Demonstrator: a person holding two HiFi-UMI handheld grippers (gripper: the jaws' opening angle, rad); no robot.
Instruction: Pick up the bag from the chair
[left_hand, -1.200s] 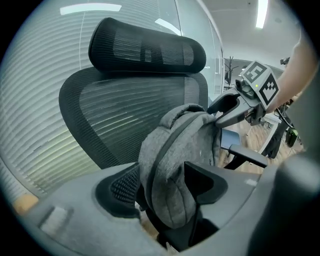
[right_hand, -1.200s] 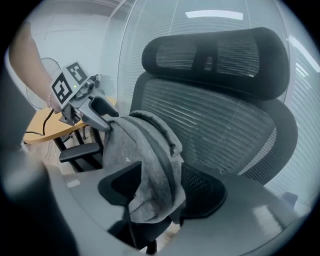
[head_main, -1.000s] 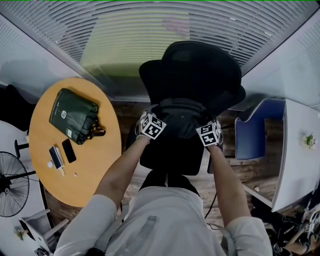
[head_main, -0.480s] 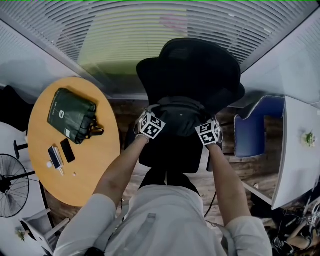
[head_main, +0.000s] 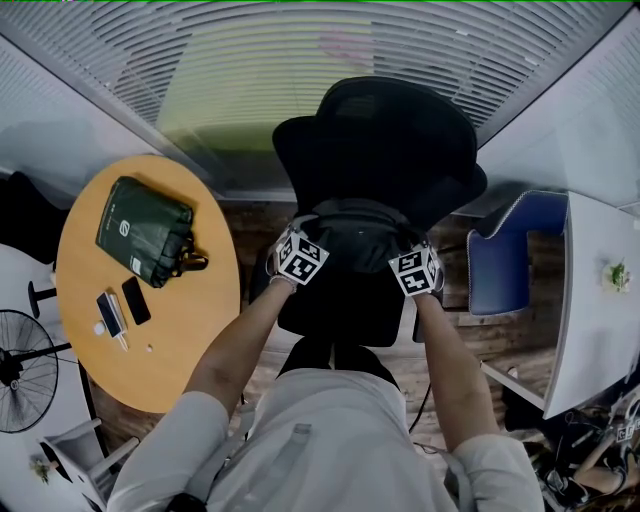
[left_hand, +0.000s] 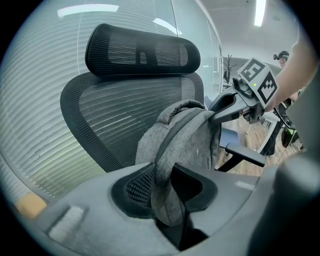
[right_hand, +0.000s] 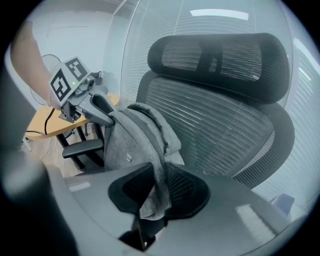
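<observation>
The left gripper (left_hand: 167, 197) and the right gripper (right_hand: 152, 197) each pinched a fold of the grey bag (left_hand: 187, 137), one at either side, likely so it would lift level between them, with the mesh chair (left_hand: 120, 107) just beyond both.

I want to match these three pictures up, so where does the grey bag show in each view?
Head view: bag at centre, in front of the chair's back.
Left gripper view: bag at centre, strap running down between the jaws.
Right gripper view: bag left of centre, fabric between the jaws.
Shared landmark: the black mesh chair behind it.
</observation>
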